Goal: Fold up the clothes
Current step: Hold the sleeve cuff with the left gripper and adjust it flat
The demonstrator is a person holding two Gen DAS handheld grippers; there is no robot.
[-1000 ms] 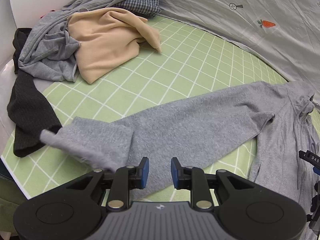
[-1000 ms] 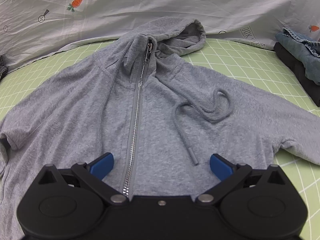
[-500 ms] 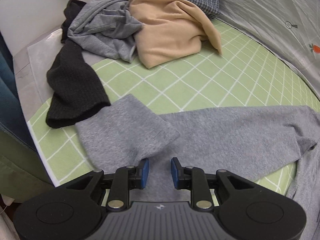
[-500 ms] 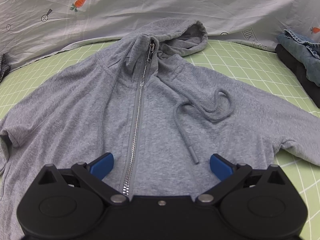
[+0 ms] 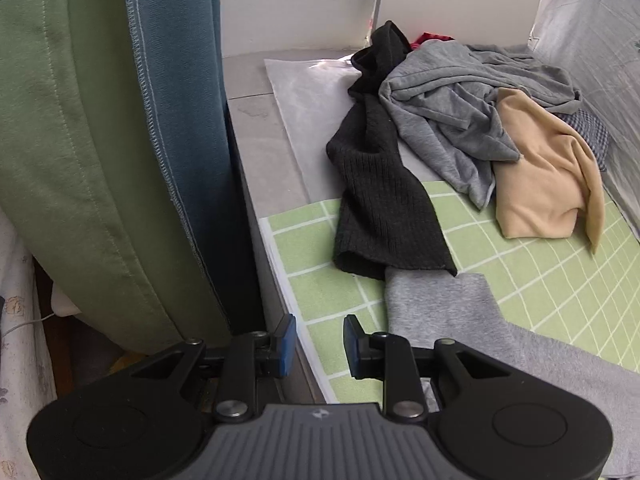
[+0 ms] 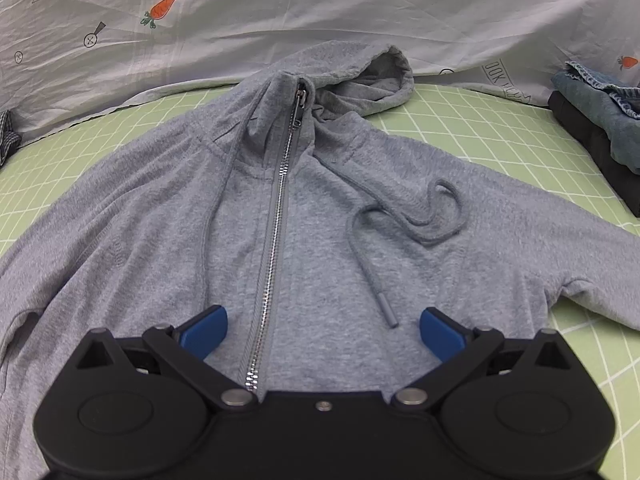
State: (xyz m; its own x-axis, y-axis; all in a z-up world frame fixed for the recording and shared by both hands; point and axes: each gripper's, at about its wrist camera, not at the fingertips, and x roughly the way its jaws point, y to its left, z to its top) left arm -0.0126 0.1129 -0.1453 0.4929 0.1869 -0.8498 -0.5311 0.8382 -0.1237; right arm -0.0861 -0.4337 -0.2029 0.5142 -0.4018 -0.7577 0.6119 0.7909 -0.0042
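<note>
A grey zip hoodie (image 6: 320,216) lies face up on the green checked mat (image 6: 500,120), hood at the far end, zipper closed, drawstring looped on the chest. My right gripper (image 6: 322,330) is open wide and empty, just above the lower chest astride the zipper. In the left wrist view the hoodie's sleeve (image 5: 448,320) lies flat on the mat (image 5: 328,292) with its cuff end squared off. My left gripper (image 5: 319,344) has a narrow gap between its pads and holds nothing. It hovers over the mat's left edge, left of the sleeve.
A pile of clothes lies at the mat's far left: a black knit (image 5: 380,200), a grey garment (image 5: 452,112) and a beige one (image 5: 544,176). A green and blue curtain (image 5: 120,140) hangs beside the table edge. Folded denim (image 6: 600,116) sits at the right.
My left gripper has swung left, away from the sleeve toward the table edge and curtain; the sleeve cuff now lies flat. The right gripper has stayed put.
</note>
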